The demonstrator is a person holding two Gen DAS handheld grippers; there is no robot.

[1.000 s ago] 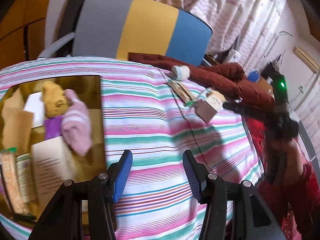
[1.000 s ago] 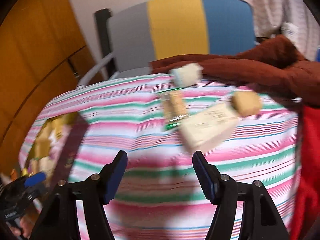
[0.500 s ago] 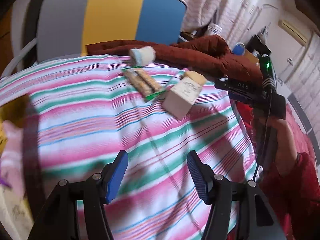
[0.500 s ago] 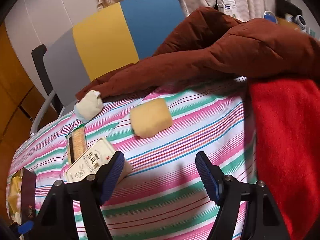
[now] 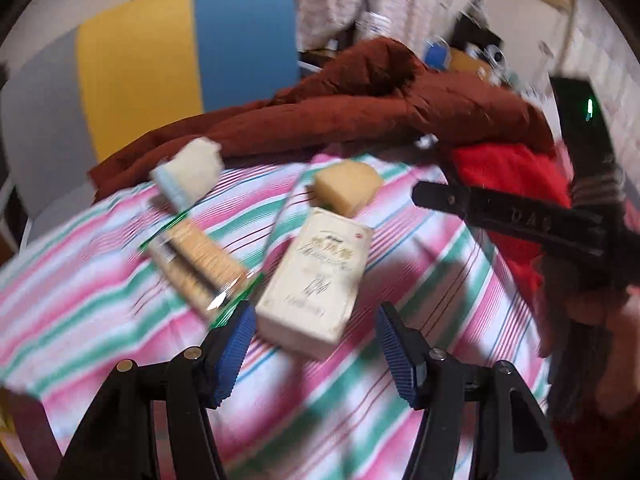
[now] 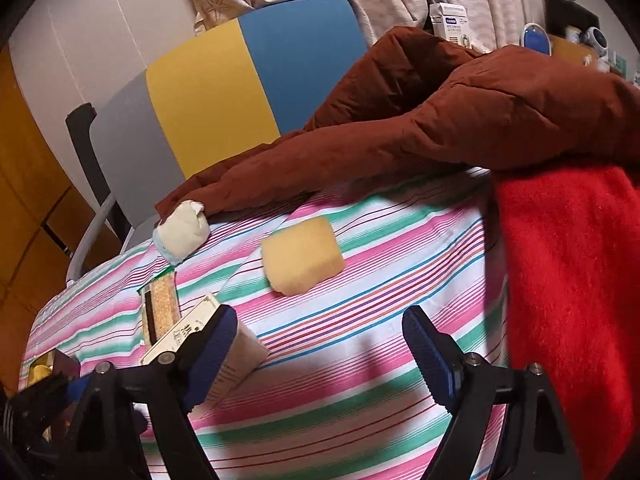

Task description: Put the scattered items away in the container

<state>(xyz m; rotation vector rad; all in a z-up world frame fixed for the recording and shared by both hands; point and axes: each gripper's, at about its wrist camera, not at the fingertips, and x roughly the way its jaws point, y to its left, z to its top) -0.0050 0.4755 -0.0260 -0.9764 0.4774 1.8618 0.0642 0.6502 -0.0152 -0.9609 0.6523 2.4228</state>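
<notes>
Several items lie on the striped cloth [image 5: 100, 288]. A cream box [image 5: 316, 280] lies just ahead of my open, empty left gripper [image 5: 316, 352], between its fingers' line. Left of it is a cracker packet [image 5: 196, 260]. Behind are a yellow sponge [image 5: 346, 186] and a white rolled sock [image 5: 188, 174]. In the right wrist view my right gripper [image 6: 320, 356] is open and empty, short of the sponge [image 6: 302, 254]. The box [image 6: 224, 352] sits behind its left finger; the packet [image 6: 160, 312] and sock [image 6: 182, 232] lie further left. The container's corner [image 6: 44, 364] shows at far left.
A brown quilted jacket [image 6: 440, 120] and a red blanket [image 6: 572, 280] cover the table's far and right sides. A grey, yellow and blue chair back [image 6: 224, 80] stands behind. The right gripper's body [image 5: 520, 220] reaches in from the right in the left wrist view.
My left gripper has swung right, away from the container, and closed in on the cream box. My right gripper has moved toward the yellow sponge. Both stayed open.
</notes>
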